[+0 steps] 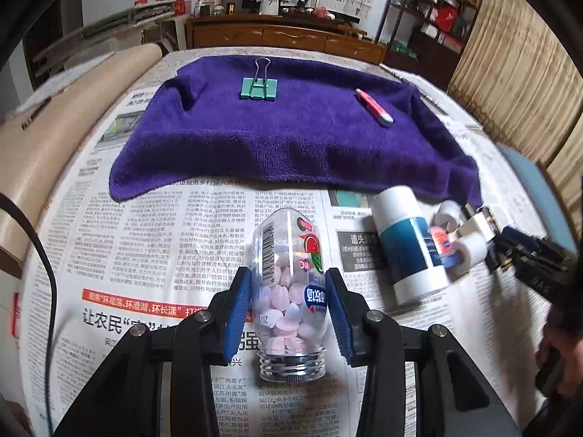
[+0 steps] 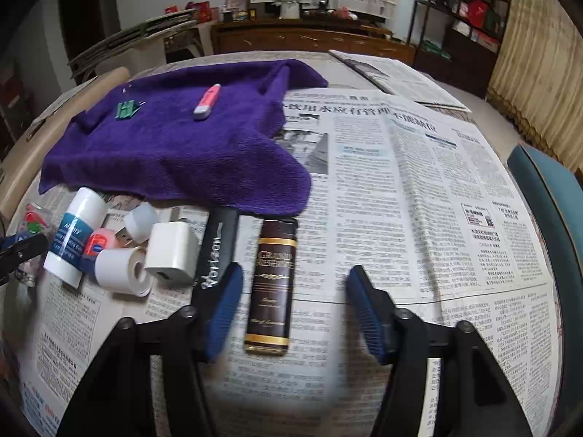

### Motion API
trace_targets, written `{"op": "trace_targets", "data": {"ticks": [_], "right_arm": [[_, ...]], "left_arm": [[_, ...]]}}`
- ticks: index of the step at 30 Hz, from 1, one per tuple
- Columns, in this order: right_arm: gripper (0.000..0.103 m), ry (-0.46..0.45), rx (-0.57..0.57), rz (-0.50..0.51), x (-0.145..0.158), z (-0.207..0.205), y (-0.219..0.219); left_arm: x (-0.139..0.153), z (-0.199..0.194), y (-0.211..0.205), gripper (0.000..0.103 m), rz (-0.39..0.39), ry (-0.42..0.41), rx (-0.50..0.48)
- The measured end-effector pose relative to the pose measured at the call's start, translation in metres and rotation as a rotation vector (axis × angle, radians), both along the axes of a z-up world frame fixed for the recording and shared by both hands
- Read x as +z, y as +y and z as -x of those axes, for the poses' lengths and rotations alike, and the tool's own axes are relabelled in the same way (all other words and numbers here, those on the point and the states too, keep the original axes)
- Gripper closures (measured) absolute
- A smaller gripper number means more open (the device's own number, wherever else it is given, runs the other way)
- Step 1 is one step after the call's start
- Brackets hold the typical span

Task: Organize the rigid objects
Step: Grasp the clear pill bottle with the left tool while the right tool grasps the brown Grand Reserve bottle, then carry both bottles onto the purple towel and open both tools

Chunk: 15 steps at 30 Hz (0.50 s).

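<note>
Ahead of both sets of jaws lies the purple towel point(image 1: 291, 134), spread over the newspaper-covered table point(image 2: 419, 189). It appears to be the collecting place, and only two things rest on it: a green binder clip point(image 1: 258, 88) and a pink-and-white pen-like stick point(image 1: 373, 107), well apart from each other. The task looks early; most objects remain off the cloth.

The left gripper point(image 1: 289, 313) has its blue pads on either side of a clear candy bottle point(image 1: 289, 291) lying on the newspaper, neck toward the camera. Whether the pads press the plastic or stand just off it cannot be told.

The right gripper point(image 2: 293, 313) is spread wide, with a dark brown lighter-shaped case point(image 2: 271, 287) lying between its jaws, nearer the left pad, untouched.

Left of those jaws sits the unsorted cluster: a white-and-teal tube point(image 2: 78, 235), a black Verizon-marked piece point(image 2: 216, 251), a white charger plug point(image 2: 171, 251), a white tape roll point(image 2: 122, 271), a small white cap point(image 2: 140, 220) and a small orange-red item point(image 2: 98, 244).
</note>
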State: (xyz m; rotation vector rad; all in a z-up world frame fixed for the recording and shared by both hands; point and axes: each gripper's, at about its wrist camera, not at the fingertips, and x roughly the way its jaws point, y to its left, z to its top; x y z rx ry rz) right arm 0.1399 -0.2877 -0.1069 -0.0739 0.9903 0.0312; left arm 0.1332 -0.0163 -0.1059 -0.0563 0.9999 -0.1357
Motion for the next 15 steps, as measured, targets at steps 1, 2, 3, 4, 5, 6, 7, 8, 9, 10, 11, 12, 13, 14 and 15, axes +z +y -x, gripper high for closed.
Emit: {"op": "trace_targets", "data": {"ticks": [1,2,3,4,5,6,7,8,9,10,11,12,13,14,15], "right_arm": [[0.058,-0.001,0.006,0.000,0.000,0.000,0.002],[0.060,-0.001,0.012,0.002,0.001,0.001,0.004],[0.063,0.000,0.017,0.004,0.001,0.001,0.006],[0.065,0.000,0.020,0.001,0.001,0.001,0.007],[0.069,0.001,0.023,-0.002,0.001,0.001,0.007],[0.072,0.002,0.029,-0.007,0.002,0.001,0.008],[0.079,0.002,0.035,-0.017,0.002,0.002,0.008],[0.079,0.002,0.036,-0.022,0.002,0.003,0.008],[0.079,0.000,0.033,-0.033,0.002,0.003,0.007],[0.079,-0.001,0.032,-0.050,0.003,0.004,0.005],[0.079,0.002,0.030,-0.067,0.003,0.004,0.003],[0.079,0.008,0.021,-0.094,0.004,0.004,-0.001],[0.079,0.011,0.016,-0.113,0.004,0.004,-0.004],[0.079,0.006,0.011,-0.122,0.006,0.006,-0.005],[0.079,0.002,0.009,-0.123,0.007,0.005,-0.006]], "left_arm": [[0.000,0.000,-0.003,0.064,-0.027,-0.002,-0.004],[-0.001,0.001,-0.007,0.063,-0.048,-0.006,-0.004],[-0.002,0.001,-0.011,0.063,-0.077,-0.012,-0.007],[-0.002,0.002,-0.015,0.063,-0.111,-0.023,-0.012],[-0.003,0.003,-0.017,0.064,-0.115,-0.035,-0.006],[-0.003,0.005,-0.015,0.064,-0.091,-0.038,0.004],[-0.003,0.006,-0.012,0.064,-0.060,-0.047,0.006],[-0.003,0.006,-0.009,0.064,-0.040,-0.050,0.004],[-0.003,0.006,-0.007,0.064,-0.021,-0.050,0.003],[-0.003,0.006,-0.003,0.064,0.006,-0.047,0.005],[-0.002,0.006,-0.002,0.064,0.012,-0.044,0.006],[-0.002,0.007,0.000,0.064,0.007,-0.045,0.008],[0.000,0.008,0.001,0.064,0.011,-0.051,0.012],[0.002,0.008,0.002,0.064,0.017,-0.050,0.010],[0.004,0.008,0.003,0.064,0.022,-0.050,0.009]]}}
